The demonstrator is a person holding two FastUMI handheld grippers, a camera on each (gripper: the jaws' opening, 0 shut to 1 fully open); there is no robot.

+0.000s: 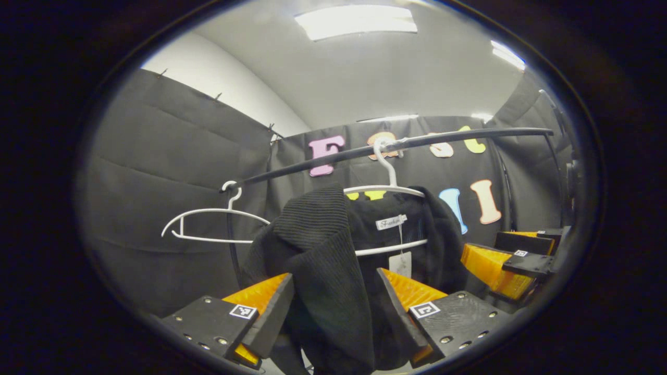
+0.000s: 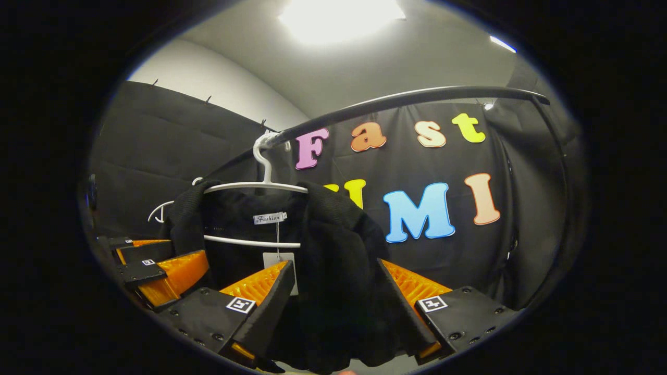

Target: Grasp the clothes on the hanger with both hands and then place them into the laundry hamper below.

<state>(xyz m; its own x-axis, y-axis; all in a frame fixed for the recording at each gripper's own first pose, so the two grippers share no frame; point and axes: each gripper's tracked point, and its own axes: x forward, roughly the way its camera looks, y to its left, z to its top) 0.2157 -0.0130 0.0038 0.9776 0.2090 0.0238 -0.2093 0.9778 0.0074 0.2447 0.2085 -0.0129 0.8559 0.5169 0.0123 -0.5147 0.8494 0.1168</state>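
Observation:
A black knit garment hangs on a white hanger hooked over a black rail. In the left gripper view, my left gripper is shut on one bunched shoulder of it, and the cloth fills the gap between both fingers. My right gripper shows at the garment's far side. In the right gripper view, my right gripper is shut on the other shoulder of the garment, which droops off the end of the hanger. The left gripper shows at the left.
An empty white hanger hangs further along the rail, and it also appears behind the garment as the empty hanger. A white tag dangles from the collar. The rail bends down into a post at the right.

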